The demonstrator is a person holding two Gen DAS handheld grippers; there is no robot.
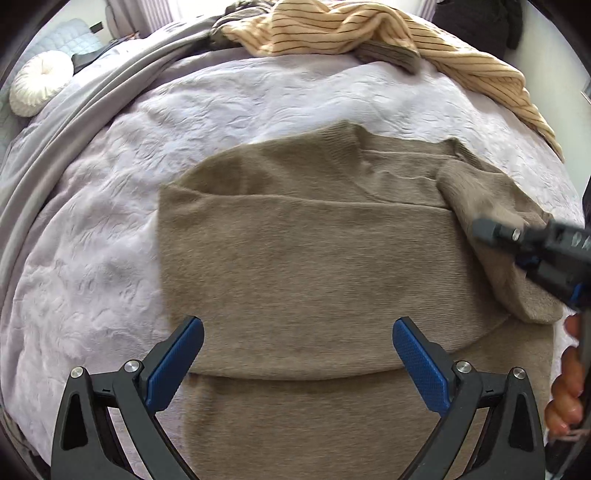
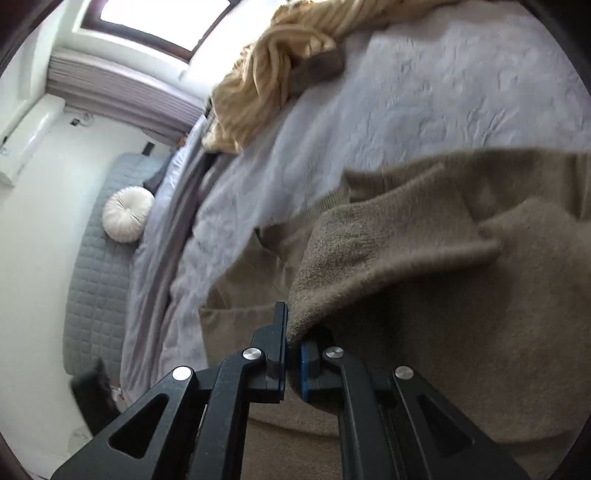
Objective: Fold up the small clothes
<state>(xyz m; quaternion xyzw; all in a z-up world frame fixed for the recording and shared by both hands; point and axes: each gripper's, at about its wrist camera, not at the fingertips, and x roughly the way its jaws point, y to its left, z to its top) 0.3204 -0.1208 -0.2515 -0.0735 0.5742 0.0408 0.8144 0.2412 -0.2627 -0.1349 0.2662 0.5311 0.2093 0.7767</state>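
My left claw [image 1: 297, 354] is spread wide at the bottom of the left view, blue pads [image 1: 177, 363] apart, nothing between them; it hangs over the sweater [image 1: 303, 258], which fills the centre and lower half of that frame, lying on the bedspread [image 1: 122, 206] with one layer folded over another. My right claw [image 2: 293, 343] is pressed together, pinching a sweater sleeve [image 2: 369, 258] at the bottom centre of the right view; the knit bunches right at the pads. In the left view the same claw enters from the right edge over the sleeve, blurred, with fingers of my hand [image 1: 567, 387] at the lower right edge. Striped top [image 1: 351, 29] is crumpled at the top centre, well apart from the sweater; round cushion [image 1: 38, 83] at the upper left. No readable brand, label or writing on anything.
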